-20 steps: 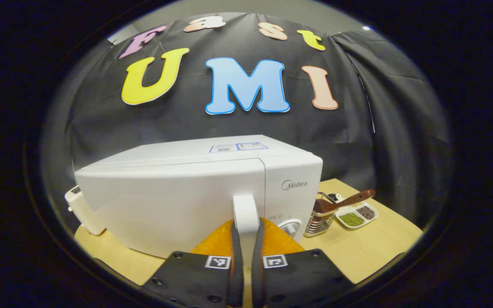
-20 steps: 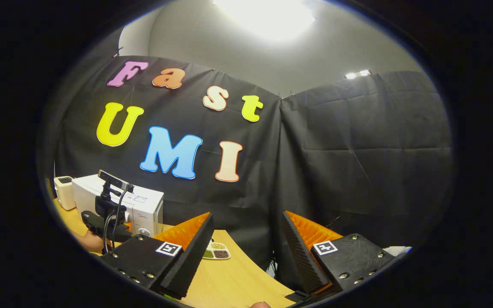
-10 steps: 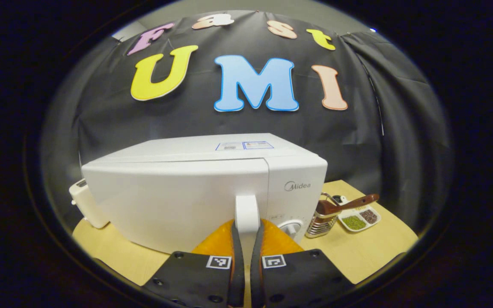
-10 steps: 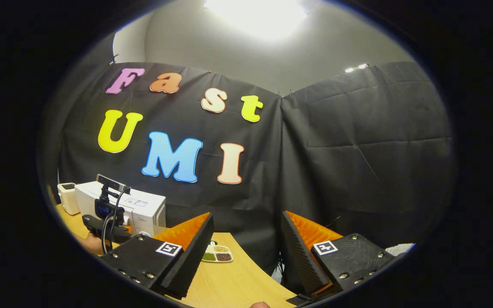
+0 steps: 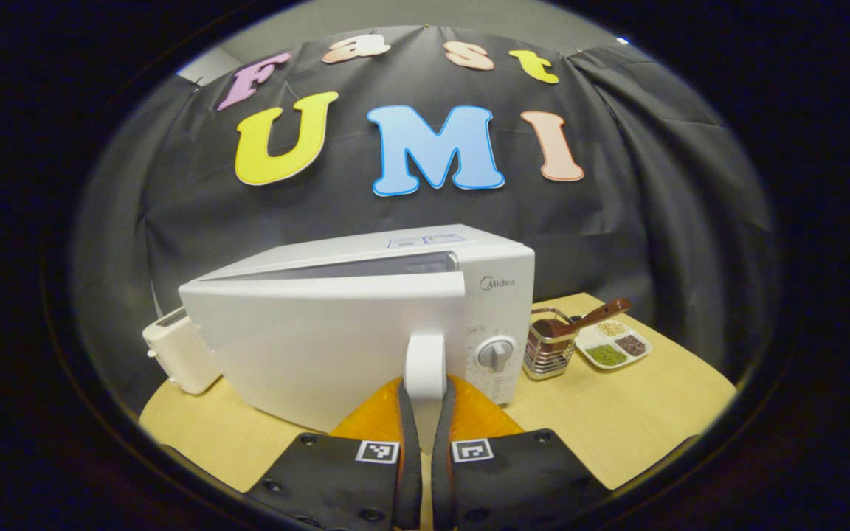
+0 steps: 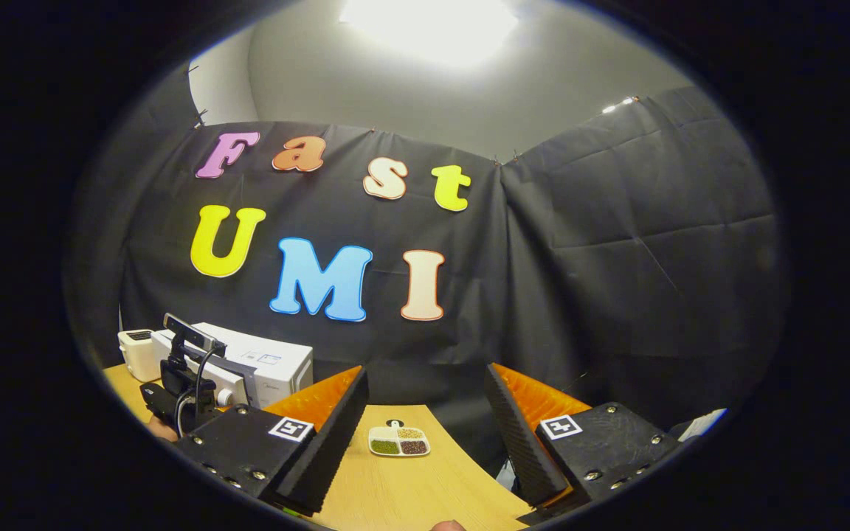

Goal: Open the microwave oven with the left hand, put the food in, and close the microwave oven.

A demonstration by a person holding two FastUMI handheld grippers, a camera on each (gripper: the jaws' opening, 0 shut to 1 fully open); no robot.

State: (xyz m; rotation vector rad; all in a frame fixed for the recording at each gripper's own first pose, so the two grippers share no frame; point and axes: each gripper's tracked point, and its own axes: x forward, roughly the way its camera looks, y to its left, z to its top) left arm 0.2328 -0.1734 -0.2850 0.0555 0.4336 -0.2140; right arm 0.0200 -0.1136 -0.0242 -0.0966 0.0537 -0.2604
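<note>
Left gripper [image 5: 423,413] clamped, right gripper [image 6: 425,420] agape.

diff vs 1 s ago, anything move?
The door has swung out from the microwave: a gap now shows along its top edge, where it was shut flush. The left gripper stays clamped on the handle, pulling it back. The right gripper stays open and idle; toaster, rack and dish sit unmoved.

The microwave [image 5: 336,324] door stands ajar, yet it hides the inside. The door handle's [image 5: 425,365] lower end vanishes between the left gripper's [image 5: 423,420] fingers. The divided dish's [image 6: 398,441] grains are too small to name.
</note>
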